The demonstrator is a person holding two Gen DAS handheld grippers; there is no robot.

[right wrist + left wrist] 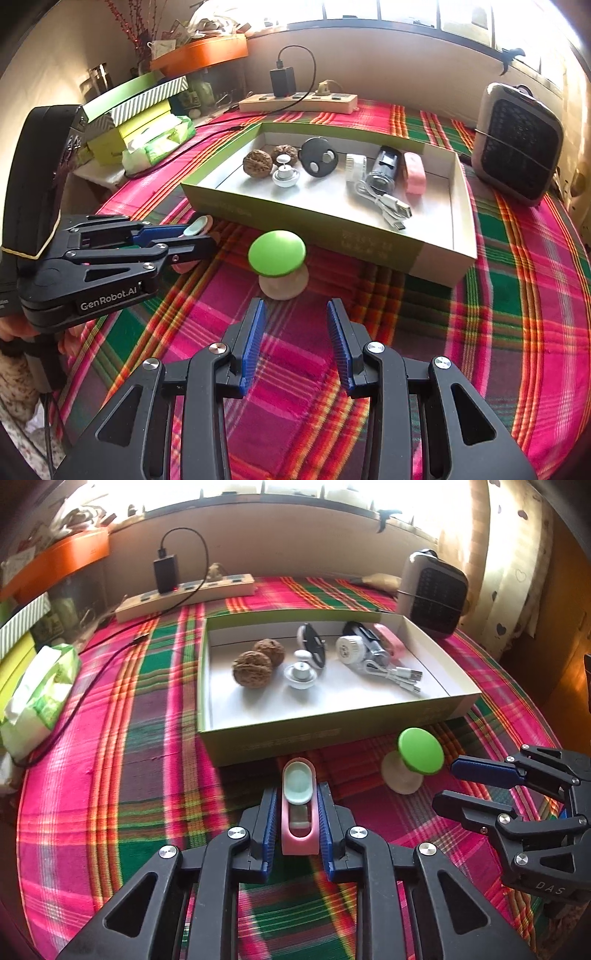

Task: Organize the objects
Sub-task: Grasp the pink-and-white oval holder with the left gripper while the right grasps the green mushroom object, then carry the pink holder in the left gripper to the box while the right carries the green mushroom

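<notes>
Left gripper [297, 812] sits nearest its lens, jaws nearly closed on the pink holder [299, 834], blue pads pressing both long sides. No earlier view, so I only call it a grip as it stands. The holder is a small pink plastic piece with a pale green cap [297, 781] at its far end, resting on or just above the plaid cloth [147, 775], just in front of the box [277, 734]. I can't tell whether it has left the cloth.

Handling, my read: light, rigid, smooth moulded plastic. Flat parallel sides, so the ribbed pads should hold without much squeeze. Grip is on the back half; the capped end sticks out past the fingertips, so it may pivot if knocked on the box wall. The cap looks like a separate part, so don't grab there.

Right gripper [295, 339]: jaws partly open, nothing between them, hovering over the cloth and pointing at the green mushroom-shaped thing [276, 253], not touching it. That one has a domed, glossy green top on a pale, squat base [282, 286]. The top is likely slippery and too wide; the base or the neck under the cap is the better hold.

The box already holds walnuts [253, 670], a cable [397, 675] and other small items; free floor is at its near side.
</notes>
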